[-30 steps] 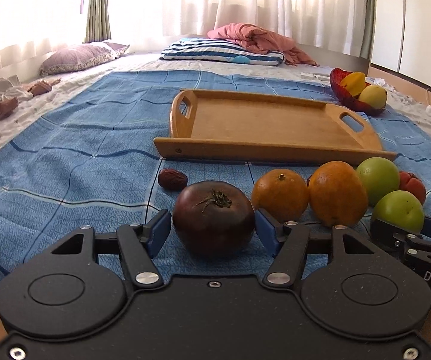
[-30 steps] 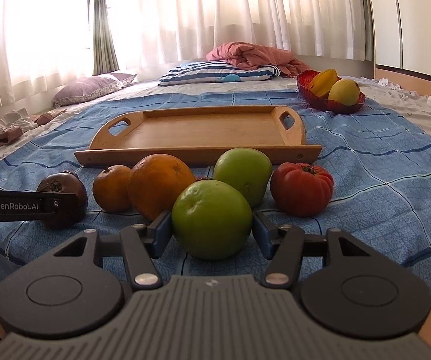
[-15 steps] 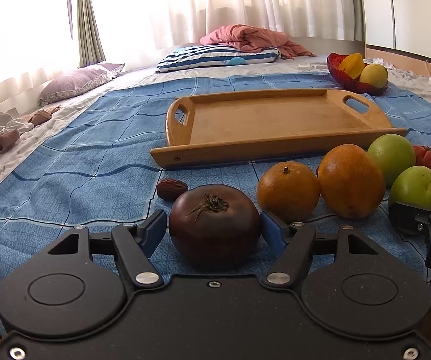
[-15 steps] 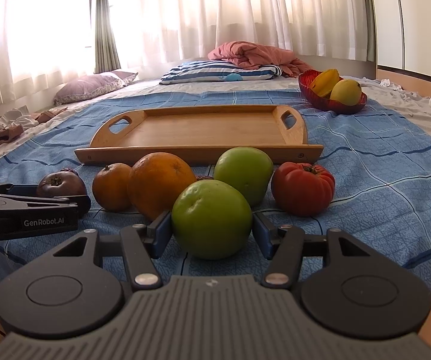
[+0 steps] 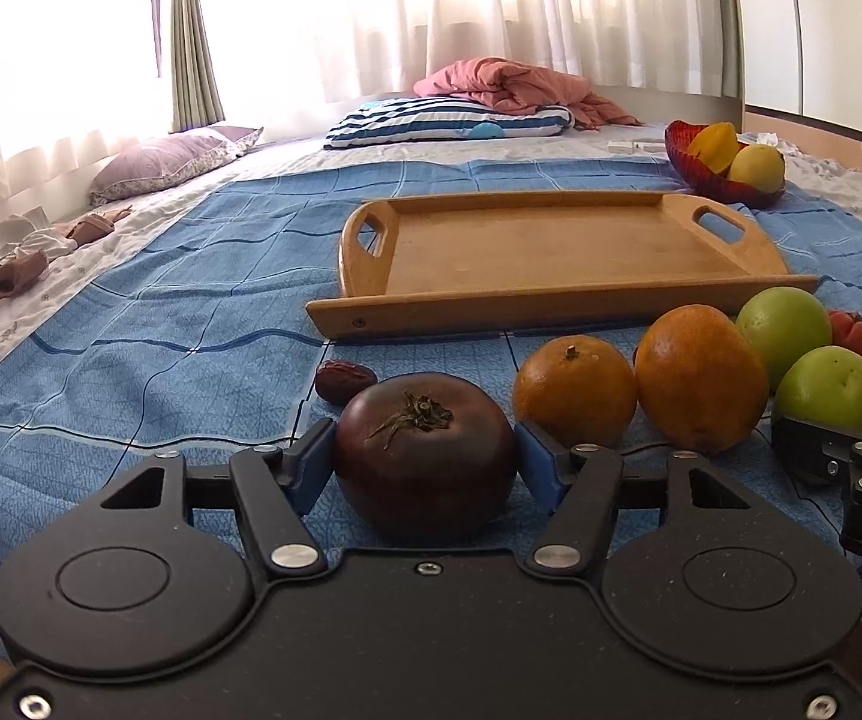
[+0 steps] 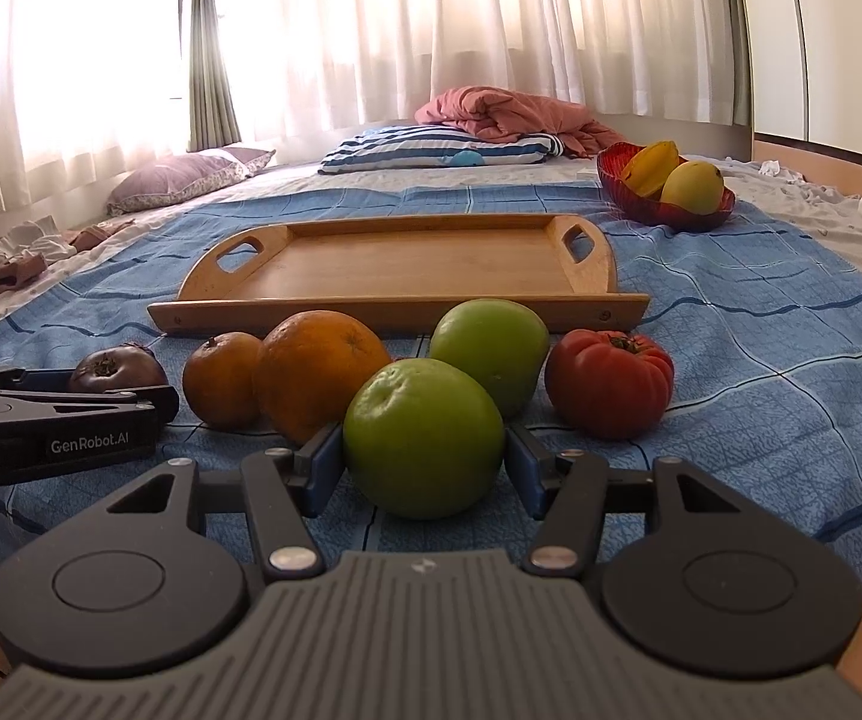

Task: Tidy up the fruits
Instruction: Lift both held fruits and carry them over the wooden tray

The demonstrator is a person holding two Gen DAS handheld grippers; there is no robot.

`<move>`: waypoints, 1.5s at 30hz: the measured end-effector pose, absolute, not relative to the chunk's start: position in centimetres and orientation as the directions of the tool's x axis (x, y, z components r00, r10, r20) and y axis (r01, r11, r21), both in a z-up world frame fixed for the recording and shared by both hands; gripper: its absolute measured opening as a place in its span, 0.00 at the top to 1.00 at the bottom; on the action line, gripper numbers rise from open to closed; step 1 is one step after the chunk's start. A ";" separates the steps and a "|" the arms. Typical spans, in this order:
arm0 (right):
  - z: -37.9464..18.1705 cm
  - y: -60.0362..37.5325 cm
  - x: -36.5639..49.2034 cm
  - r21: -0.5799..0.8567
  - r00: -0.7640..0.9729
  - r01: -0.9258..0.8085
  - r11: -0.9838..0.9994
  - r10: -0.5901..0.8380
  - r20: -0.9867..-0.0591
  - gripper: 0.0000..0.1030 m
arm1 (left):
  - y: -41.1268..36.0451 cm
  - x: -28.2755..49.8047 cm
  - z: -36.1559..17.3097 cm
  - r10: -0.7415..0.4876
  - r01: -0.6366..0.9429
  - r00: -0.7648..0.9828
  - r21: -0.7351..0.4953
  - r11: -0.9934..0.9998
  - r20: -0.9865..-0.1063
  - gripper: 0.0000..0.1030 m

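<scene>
Tomato (image 5: 425, 456) sits between closing left claw (image 5: 425, 465) pads.

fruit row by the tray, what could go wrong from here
1. The left tool is closing on the dark tomato; too hard a squeeze may bruise it.
2. The right tool straddles the front green fruit, which touches the orange; lifting it might set the row rolling.

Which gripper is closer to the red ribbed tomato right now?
Right. The right gripper brackets the front green apple, just beside the red ribbed tomato; the left gripper, jaws closing around the dark purple tomato, is at the row's far end.
</scene>
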State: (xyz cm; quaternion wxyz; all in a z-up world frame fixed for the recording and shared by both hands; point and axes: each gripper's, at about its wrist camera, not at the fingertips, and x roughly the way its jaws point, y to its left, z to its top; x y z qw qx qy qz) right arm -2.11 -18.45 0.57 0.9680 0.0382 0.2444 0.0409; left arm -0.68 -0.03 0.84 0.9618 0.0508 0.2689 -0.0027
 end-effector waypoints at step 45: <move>11.4 -24.5 5.5 0.237 0.929 -0.097 0.967 0.173 -0.326 0.42 | -0.7 6.5 13.8 -0.107 0.109 0.926 -0.016 0.994 -0.363 0.40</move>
